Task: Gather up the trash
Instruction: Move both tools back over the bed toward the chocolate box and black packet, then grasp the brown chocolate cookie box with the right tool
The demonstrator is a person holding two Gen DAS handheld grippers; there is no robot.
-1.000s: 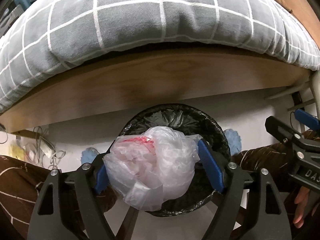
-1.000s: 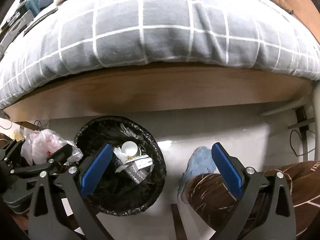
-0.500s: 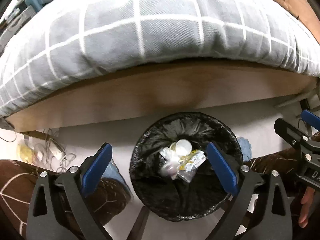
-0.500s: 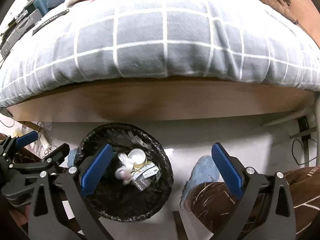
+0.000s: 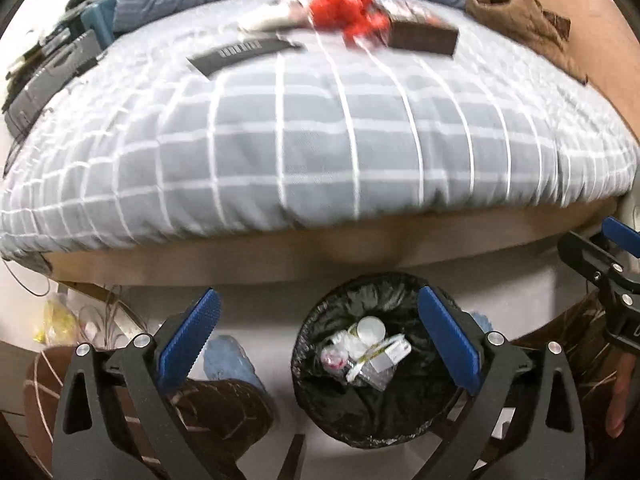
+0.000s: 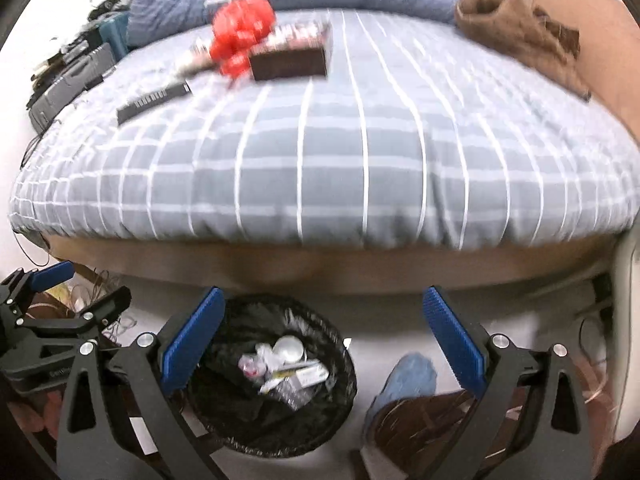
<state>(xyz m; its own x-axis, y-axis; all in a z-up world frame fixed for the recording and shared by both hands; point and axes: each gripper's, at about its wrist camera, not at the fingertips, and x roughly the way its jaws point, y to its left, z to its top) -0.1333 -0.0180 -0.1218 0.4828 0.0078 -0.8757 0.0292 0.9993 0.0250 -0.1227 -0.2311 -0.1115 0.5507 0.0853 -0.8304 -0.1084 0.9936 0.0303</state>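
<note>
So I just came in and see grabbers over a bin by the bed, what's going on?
A person is collecting trash with two handheld grippers. The left gripper hangs above the black-lined trash bin, its fingers opening with nothing between them; wrappers and a cup lie inside. The right gripper is open and holds nothing. A red crumpled item and a dark box lie on the bed.

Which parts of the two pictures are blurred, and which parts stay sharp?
Left wrist view: bed cover and red bundle smeared by motion, left claw sharp. Right wrist view: same smear on the bed, right claw crisp; fisheye bends the bed frame.
</note>
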